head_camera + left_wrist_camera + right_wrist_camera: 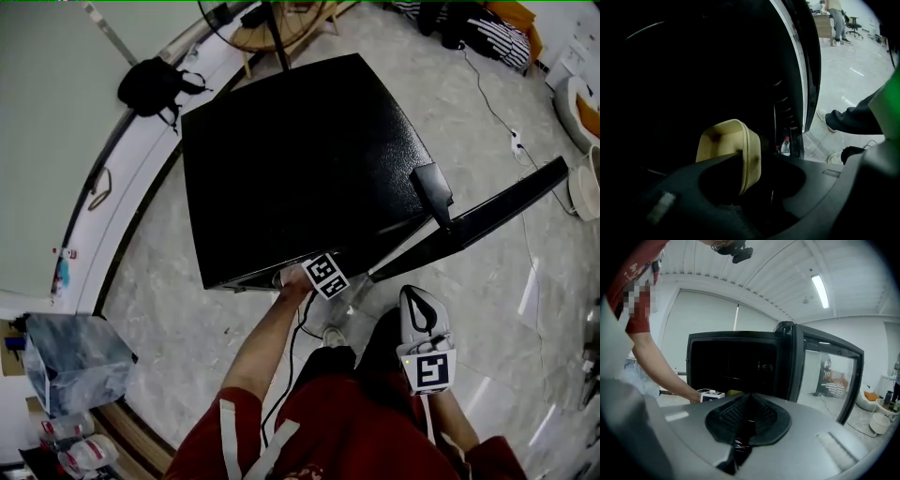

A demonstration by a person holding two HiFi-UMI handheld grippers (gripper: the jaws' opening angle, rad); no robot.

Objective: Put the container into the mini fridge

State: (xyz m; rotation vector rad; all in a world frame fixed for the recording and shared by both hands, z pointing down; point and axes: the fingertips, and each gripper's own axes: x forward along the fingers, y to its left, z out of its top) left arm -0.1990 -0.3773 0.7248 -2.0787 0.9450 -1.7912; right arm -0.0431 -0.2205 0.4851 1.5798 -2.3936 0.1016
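The black mini fridge stands on the floor with its door swung open to the right. My left gripper reaches into the dark interior; from the head view only its marker cube shows at the fridge's front edge. A cream container stands tilted on its edge between the jaws. The left jaw is at its side, and a gap separates it from the right jaw, so the gripper is open. My right gripper hangs back near my legs, facing the fridge, shut and empty.
A water bottle sits in the door's shelf. A black bag and a fan base lie behind the fridge. A cable runs over the floor at right near a white bucket. A plastic bag sits at left.
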